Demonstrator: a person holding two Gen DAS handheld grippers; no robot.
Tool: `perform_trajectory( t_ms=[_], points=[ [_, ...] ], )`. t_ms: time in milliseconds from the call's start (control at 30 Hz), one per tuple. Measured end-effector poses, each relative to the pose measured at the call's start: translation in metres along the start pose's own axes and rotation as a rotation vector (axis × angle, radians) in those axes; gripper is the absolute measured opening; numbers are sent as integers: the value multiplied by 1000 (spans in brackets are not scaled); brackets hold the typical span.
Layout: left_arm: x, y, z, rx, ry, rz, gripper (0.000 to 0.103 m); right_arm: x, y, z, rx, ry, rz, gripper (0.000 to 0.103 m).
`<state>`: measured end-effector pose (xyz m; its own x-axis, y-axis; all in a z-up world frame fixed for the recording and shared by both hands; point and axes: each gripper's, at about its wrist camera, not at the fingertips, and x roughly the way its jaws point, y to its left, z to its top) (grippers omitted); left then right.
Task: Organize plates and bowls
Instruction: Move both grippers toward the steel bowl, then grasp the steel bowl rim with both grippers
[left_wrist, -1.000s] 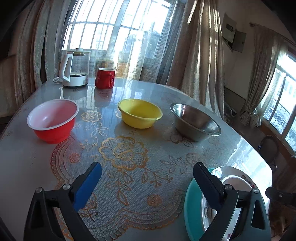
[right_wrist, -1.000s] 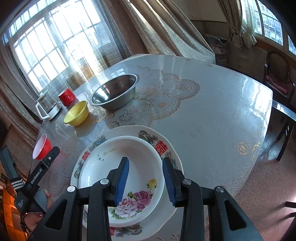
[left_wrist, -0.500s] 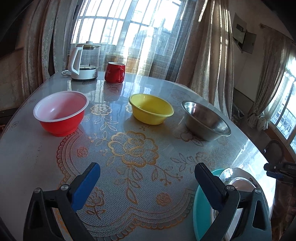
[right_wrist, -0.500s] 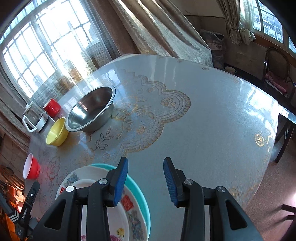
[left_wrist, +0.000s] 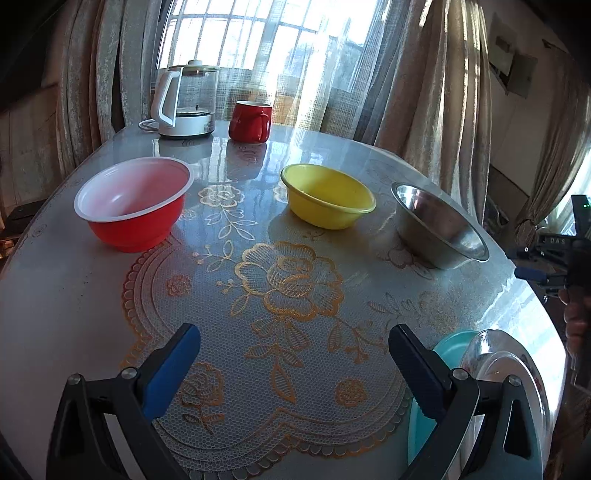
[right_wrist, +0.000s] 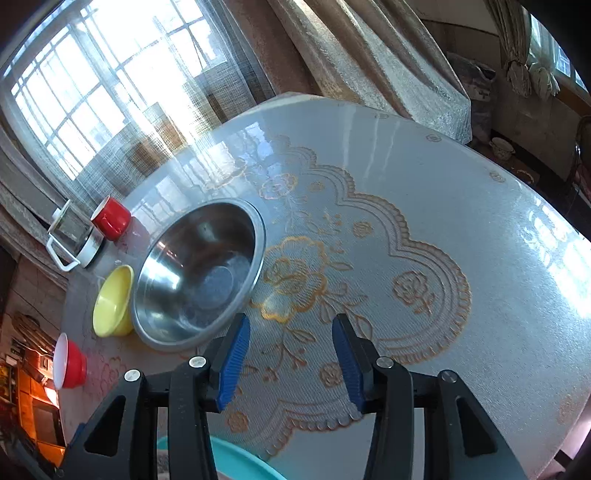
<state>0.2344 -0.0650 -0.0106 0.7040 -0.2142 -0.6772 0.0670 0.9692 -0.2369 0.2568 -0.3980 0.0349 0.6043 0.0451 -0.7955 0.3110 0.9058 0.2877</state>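
A curtained room with tall, bright windows is seen behind a round table (left_wrist: 55, 295) covered by a glossy cloth printed with gold flowers. Along the far part of the table, three bowls are set in a row, apart from one another: a red bowl (left_wrist: 135, 208) with a white inside at the left, a yellow bowl (left_wrist: 327, 195) in the middle, and a steel bowl (left_wrist: 439, 227) at the right. Behind them, by the window, a glass kettle (left_wrist: 184, 101) and a red mug (left_wrist: 249, 122) are placed side by side. At the near right edge a stack of plates is found, a teal plate (left_wrist: 448, 347) lying under a white patterned plate (left_wrist: 517, 365).

The left gripper (left_wrist: 293, 365) is held over the cloth with its jaws wide apart and nothing between them. The right gripper (right_wrist: 290, 360) is held just beside the steel bowl (right_wrist: 201, 273); its jaws have just been opening, are apart, and nothing is gripped.
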Motion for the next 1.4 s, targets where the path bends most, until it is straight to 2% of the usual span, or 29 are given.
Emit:
perform_trajectory(
  t_ms=[233,400,500,600,700,967,1233,1300,1400],
  points=[
    [7,4,0,-21,34,15,103,41,24,24,-12,73,55,47],
    [6,-8,4,44,14,11,103,64,34,26,-41,111,58,47],
    [4,-19,14,81,-17,-1,103,75,30,23,-22,140,52,32],
    [7,-30,30,98,-21,-25,103,78,21,17,1,146,94,30],
    [15,-44,49,113,10,-49,103,74,18,12,-22,148,111,21],
    [51,-82,88,139,102,-111,103,51,5,-7,-66,139,116,21],
    [93,-122,105,176,207,-166,101,39,-1,-19,-78,123,138,21],
    [103,-131,105,203,234,-173,95,38,0,-20,-87,115,137,21],
    [119,-141,103,230,284,-169,76,40,3,-20,-100,112,124,22]
  ],
)
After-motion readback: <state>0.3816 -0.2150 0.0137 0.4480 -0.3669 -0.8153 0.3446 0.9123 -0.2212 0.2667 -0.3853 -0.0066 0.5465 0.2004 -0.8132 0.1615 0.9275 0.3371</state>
